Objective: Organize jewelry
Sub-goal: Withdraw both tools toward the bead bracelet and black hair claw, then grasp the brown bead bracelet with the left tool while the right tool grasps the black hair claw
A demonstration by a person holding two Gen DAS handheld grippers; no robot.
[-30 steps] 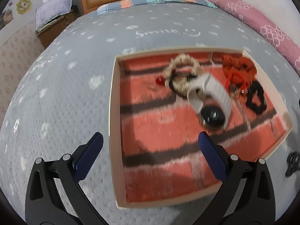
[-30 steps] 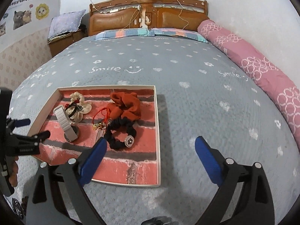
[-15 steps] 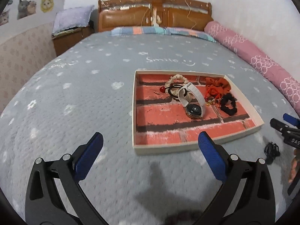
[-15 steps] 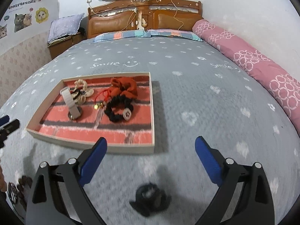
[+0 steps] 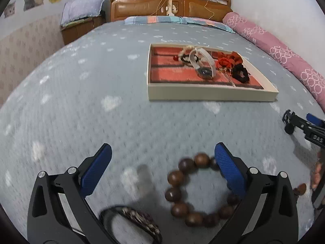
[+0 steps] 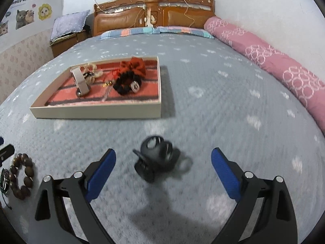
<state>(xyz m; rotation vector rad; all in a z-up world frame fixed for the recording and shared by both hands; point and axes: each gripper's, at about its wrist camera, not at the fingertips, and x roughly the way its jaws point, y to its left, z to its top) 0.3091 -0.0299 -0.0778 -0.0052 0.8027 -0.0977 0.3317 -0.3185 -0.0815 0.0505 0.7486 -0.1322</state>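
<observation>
Both grippers hang low over the grey bedspread, fingers spread wide, holding nothing.

The left gripper has dropped from its higher look at the tray to the wooden bead bracelet, its right finger touching the beads. The right gripper has closed in on the black hair clip, which lies between its fingers, on the near side of the tray, with bare bedspread all round.
</observation>
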